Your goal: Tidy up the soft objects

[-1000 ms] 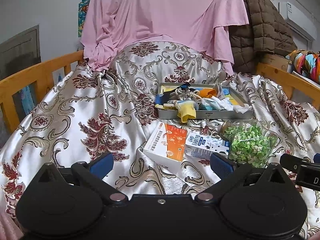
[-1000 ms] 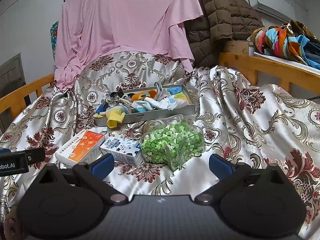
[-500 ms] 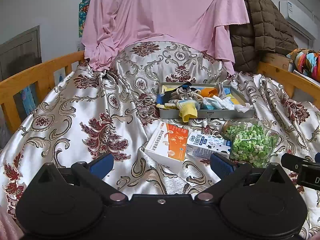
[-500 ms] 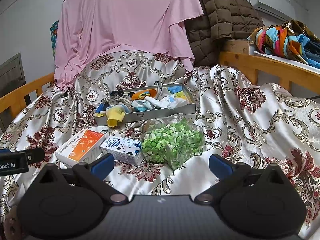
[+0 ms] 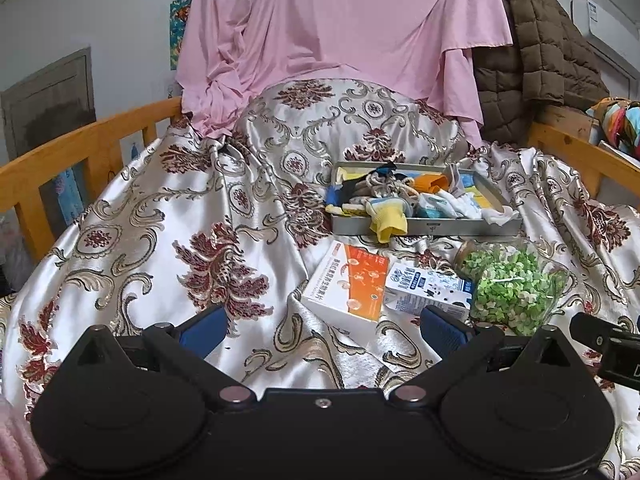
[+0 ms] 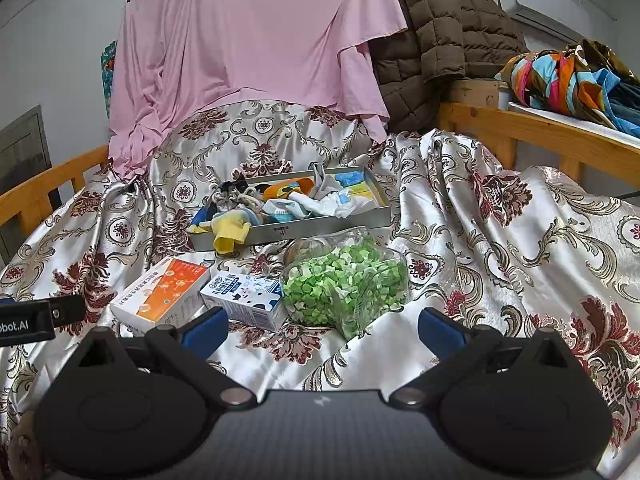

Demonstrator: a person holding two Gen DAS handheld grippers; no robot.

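Note:
A grey metal tray (image 5: pixel 436 227) (image 6: pixel 316 230) sits on the patterned satin bedspread and holds a heap of small socks and cloths. A yellow sock (image 5: pixel 387 221) (image 6: pixel 229 233) hangs over its front rim. White socks (image 5: pixel 466 205) (image 6: pixel 332 204) lie at the tray's right side. My left gripper (image 5: pixel 322 326) is open and empty, low over the bedspread, well short of the tray. My right gripper (image 6: pixel 322 326) is open and empty, just in front of the jar and the cartons.
An orange and white box (image 5: pixel 348 286) (image 6: pixel 162 294), a blue and white carton (image 5: pixel 426 286) (image 6: pixel 244 292) and a clear jar of green pieces (image 5: pixel 510 284) (image 6: pixel 346 280) lie before the tray. Wooden rails (image 5: pixel 80 148) (image 6: pixel 540 136) flank the bed. A pink cloth (image 5: pixel 340 32) hangs behind.
Both views have shifted very slightly; the left gripper has drifted a little to the left. Both grippers stay open and empty. No object has moved.

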